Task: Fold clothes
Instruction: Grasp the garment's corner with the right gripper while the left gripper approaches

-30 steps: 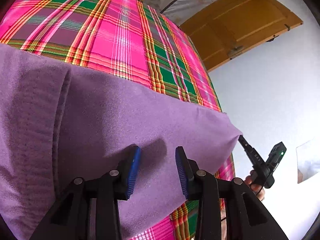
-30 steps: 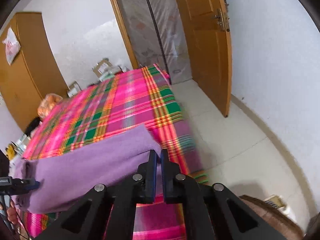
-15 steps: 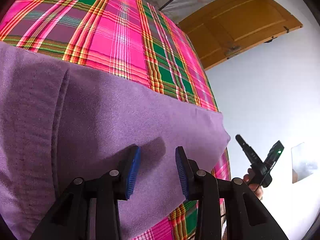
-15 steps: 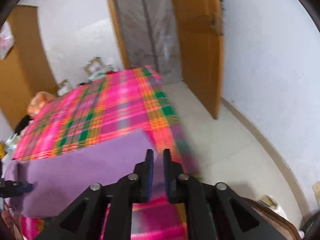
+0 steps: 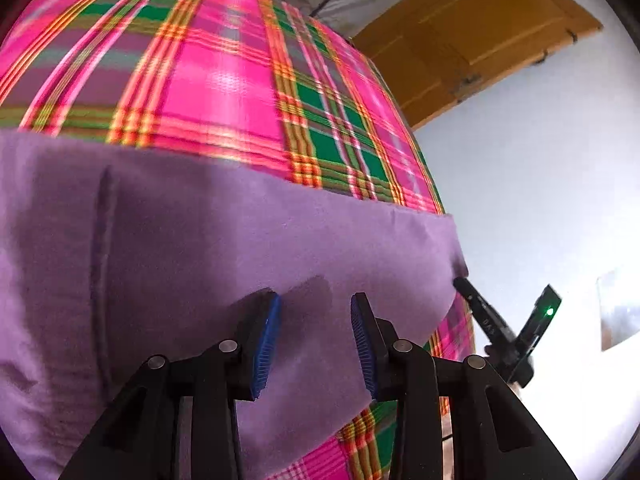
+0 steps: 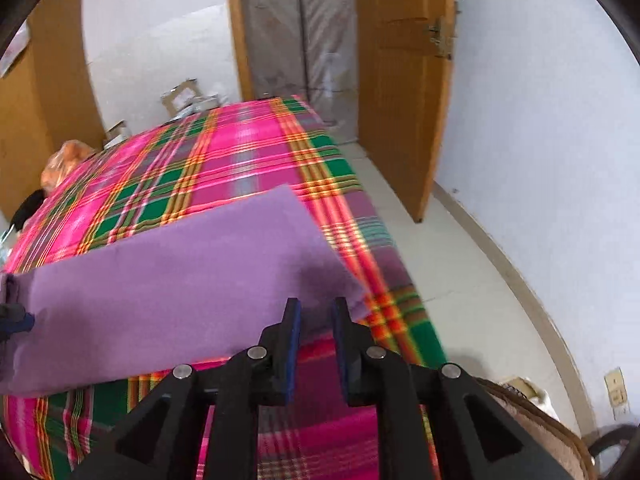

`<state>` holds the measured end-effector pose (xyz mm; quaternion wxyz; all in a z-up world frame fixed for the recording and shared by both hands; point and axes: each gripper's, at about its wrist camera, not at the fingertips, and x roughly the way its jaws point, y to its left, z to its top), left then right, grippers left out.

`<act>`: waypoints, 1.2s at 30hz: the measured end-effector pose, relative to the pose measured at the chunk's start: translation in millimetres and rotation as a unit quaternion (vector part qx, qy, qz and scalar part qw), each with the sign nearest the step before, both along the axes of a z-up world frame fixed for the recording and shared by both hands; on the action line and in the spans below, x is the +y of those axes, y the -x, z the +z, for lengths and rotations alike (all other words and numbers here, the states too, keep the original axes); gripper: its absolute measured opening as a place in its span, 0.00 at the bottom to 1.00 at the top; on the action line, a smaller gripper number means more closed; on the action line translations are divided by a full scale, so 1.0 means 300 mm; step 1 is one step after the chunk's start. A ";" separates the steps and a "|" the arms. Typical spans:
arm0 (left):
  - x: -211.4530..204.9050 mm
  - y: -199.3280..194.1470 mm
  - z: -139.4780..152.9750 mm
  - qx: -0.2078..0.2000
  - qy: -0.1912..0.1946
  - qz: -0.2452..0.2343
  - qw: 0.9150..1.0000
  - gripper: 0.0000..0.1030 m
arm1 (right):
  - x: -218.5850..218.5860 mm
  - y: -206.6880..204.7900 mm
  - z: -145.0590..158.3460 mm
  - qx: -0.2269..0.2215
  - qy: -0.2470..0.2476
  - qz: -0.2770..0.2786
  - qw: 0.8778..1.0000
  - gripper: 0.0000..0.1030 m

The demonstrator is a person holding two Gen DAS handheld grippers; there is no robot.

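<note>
Pink-and-green plaid bed cover (image 6: 248, 168) carries the folded purple fleece garment (image 6: 180, 280) flat near its front edge, left claw (image 5: 315, 330) and right claw (image 6: 313, 322) both apart and empty at opposite ends, probably to smooth or regrip.

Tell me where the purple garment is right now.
The purple garment lies on the plaid bedspread near the bed's edge, just ahead of both open grippers.
</note>
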<state>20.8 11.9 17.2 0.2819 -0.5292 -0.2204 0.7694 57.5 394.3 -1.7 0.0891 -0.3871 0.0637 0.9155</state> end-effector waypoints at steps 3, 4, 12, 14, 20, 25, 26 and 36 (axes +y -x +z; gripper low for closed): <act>0.047 0.015 0.002 -0.002 -0.002 -0.020 1.000 0.37 | -0.006 -0.009 0.011 0.013 0.008 -0.010 1.000 0.19; 0.062 0.019 0.002 -0.002 -0.001 -0.026 1.000 0.37 | -0.020 -0.010 0.019 0.023 0.013 -0.003 1.000 0.19; 0.148 0.011 -0.016 0.006 0.001 -0.065 0.998 0.37 | -0.196 0.004 -0.025 0.014 -0.032 0.091 0.995 0.21; 0.143 0.015 -0.021 0.004 -0.006 -0.065 0.998 0.37 | -0.189 0.007 -0.033 0.015 -0.030 0.089 0.995 0.22; 0.135 0.017 -0.032 0.002 -0.022 -0.063 0.998 0.37 | -0.096 -0.018 -0.031 0.009 -0.023 0.045 0.999 0.43; 0.140 0.012 -0.033 0.004 -0.021 -0.061 0.998 0.37 | -0.003 -0.078 -0.033 0.001 -0.006 -0.010 1.000 0.44; 0.140 0.012 -0.033 0.004 -0.022 -0.061 0.998 0.37 | 0.013 -0.085 -0.033 -0.001 -0.004 -0.021 1.000 0.44; 0.144 0.017 -0.038 0.005 -0.023 -0.058 0.998 0.37 | 0.139 -0.077 -0.024 0.024 0.132 -0.060 0.989 0.44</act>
